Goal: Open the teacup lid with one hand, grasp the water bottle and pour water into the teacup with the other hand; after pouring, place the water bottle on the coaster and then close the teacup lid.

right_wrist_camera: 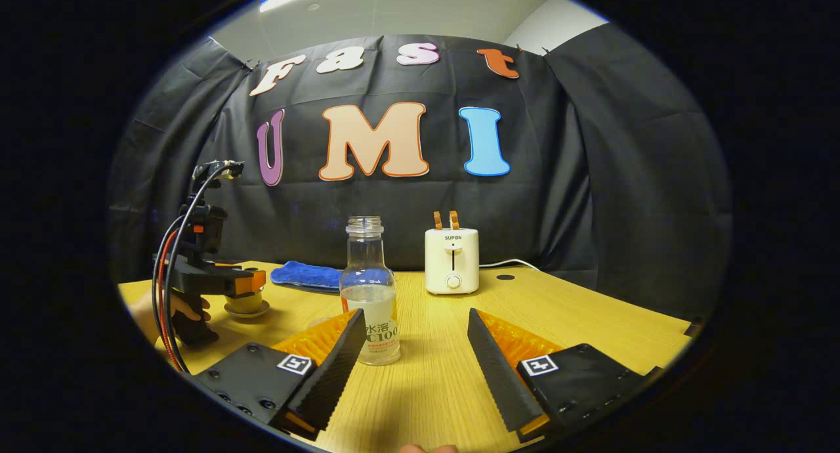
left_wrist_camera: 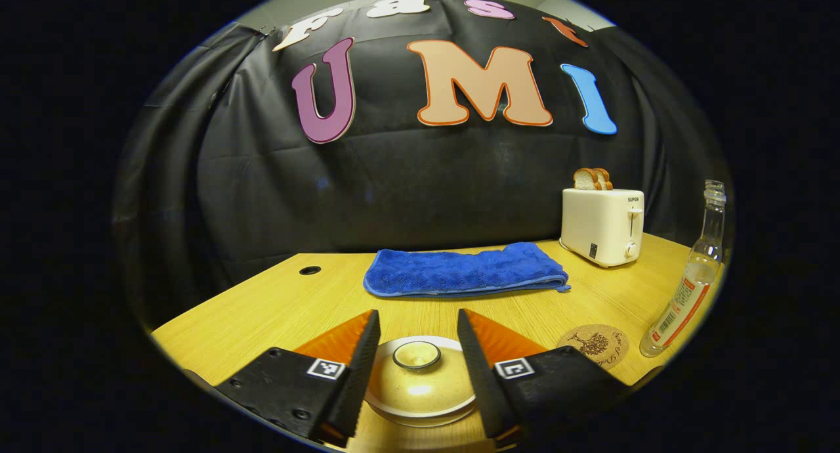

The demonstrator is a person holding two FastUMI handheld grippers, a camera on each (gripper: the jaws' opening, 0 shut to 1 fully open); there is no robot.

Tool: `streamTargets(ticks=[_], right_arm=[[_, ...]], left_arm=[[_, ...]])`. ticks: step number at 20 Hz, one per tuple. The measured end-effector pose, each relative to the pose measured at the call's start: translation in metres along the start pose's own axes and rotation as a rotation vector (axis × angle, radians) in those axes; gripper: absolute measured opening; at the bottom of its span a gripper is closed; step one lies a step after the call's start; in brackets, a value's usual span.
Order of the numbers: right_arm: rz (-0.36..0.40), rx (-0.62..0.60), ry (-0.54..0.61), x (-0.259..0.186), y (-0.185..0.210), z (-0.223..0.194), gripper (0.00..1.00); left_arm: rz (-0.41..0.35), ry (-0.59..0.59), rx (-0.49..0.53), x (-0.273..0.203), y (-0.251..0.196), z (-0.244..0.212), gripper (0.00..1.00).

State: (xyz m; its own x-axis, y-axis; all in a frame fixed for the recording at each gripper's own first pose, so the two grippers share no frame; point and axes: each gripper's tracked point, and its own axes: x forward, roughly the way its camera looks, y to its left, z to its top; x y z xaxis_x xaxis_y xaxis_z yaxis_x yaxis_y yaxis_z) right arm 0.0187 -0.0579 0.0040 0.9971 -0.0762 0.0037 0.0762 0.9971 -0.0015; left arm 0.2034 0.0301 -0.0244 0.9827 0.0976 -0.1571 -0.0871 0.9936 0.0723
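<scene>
While the left gripper [left_wrist_camera: 418,367] hangs low over the table [left_wrist_camera: 275,308] in the left gripper view, its jaws stand wide apart, one finger on each side of the teacup [left_wrist_camera: 420,384], touching nothing that I can make out. Lid [left_wrist_camera: 420,374] sits on the cup, knob ring up, between the fingers. Cork coaster [left_wrist_camera: 594,345] lies just right of the cup, bare. Bottle [left_wrist_camera: 689,289] stands near the coaster at the right edge, uncapped, liquid in its lower part. Folded blue towel [left_wrist_camera: 466,270] lies behind the cup; toaster [left_wrist_camera: 602,226] with bread slices in it stands right of the towel.

Right gripper view: right gripper [right_wrist_camera: 415,361] is low over the table [right_wrist_camera: 590,322], jaws wide open, empty. Bottle [right_wrist_camera: 369,295] stands upright ahead, just beyond the left finger's tip, not between the fingers; contact cannot be told. Toaster [right_wrist_camera: 451,261] stands farther back, towel [right_wrist_camera: 308,274] to its left. At far left the left gripper [right_wrist_camera: 246,283], held by a hand [right_wrist_camera: 187,308], sits right over the teacup [right_wrist_camera: 244,304] on its saucer; jaw gap there cannot be told.
</scene>
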Motion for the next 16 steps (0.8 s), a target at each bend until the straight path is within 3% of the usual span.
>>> streamTargets(ticks=[4, 9, 16], right_arm=[[0.000, 0.000, -0.001, 0.000, -0.001, 0.000, 0.96], [0.000, 0.000, -0.001, 0.000, -0.001, 0.000, 0.98], [0.000, -0.001, -0.001, 0.000, -0.001, -0.001, 0.99]], left_arm=[[0.008, 0.010, 0.011, 0.000, 0.001, -0.002, 0.31], [0.002, -0.004, -0.013, -0.002, 0.001, 0.000, 0.29], [-0.010, -0.152, -0.005, -0.018, -0.003, 0.022, 0.28]])
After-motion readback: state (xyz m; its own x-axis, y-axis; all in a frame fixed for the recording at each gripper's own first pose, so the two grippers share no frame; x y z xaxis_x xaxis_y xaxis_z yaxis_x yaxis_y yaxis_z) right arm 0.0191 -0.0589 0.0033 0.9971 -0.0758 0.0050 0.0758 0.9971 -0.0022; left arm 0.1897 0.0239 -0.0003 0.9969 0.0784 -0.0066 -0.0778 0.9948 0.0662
